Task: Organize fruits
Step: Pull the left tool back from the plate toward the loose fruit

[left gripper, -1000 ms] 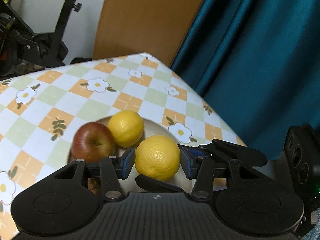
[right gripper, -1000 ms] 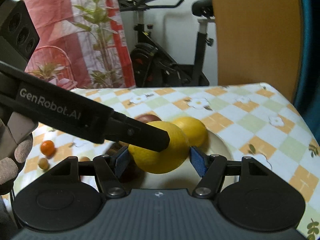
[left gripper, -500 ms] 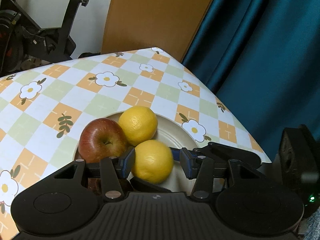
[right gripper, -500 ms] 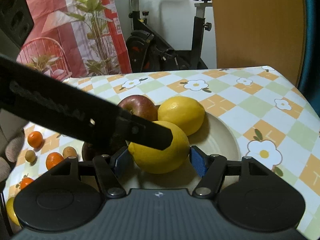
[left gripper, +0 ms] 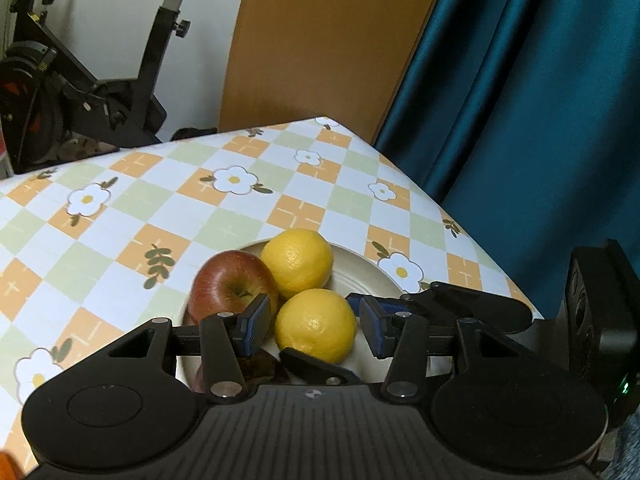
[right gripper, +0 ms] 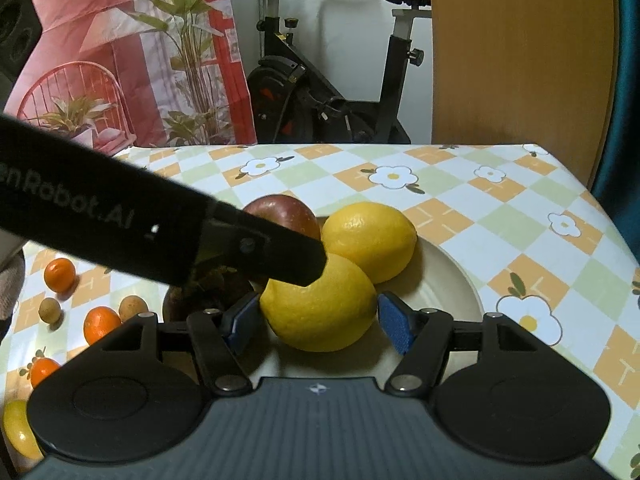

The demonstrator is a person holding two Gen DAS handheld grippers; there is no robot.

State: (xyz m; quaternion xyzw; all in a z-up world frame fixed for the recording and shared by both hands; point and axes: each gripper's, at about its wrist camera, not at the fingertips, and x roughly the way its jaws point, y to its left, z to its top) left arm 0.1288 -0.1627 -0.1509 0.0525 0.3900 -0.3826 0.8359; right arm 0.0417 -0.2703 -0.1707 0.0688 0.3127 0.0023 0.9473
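A cream plate (right gripper: 448, 280) holds two lemons and a red apple (left gripper: 230, 284). The near lemon (right gripper: 320, 306) rests on the plate between the pads of my right gripper (right gripper: 316, 322), whose jaws are open with small gaps on each side. The far lemon (right gripper: 370, 240) lies behind it. My left gripper (left gripper: 314, 324) is open, above the same near lemon (left gripper: 316, 326), its jaws apart and not touching it. The left gripper's finger (right gripper: 256, 248) crosses the right wrist view over the apple (right gripper: 280, 214). A dark fruit (right gripper: 208, 292) sits at the plate's left.
Small oranges (right gripper: 60, 274) and brown longans (right gripper: 50, 310) lie on the checked tablecloth (left gripper: 160, 200) left of the plate. A yellow fruit (right gripper: 16, 428) sits at the near left. The table's right edge borders a teal curtain (left gripper: 540, 100). An exercise bike stands behind.
The right gripper has lowered the lemon onto the plate and opened its jaws. The left gripper has drawn back and up, so the fruits look smaller between its jaws.
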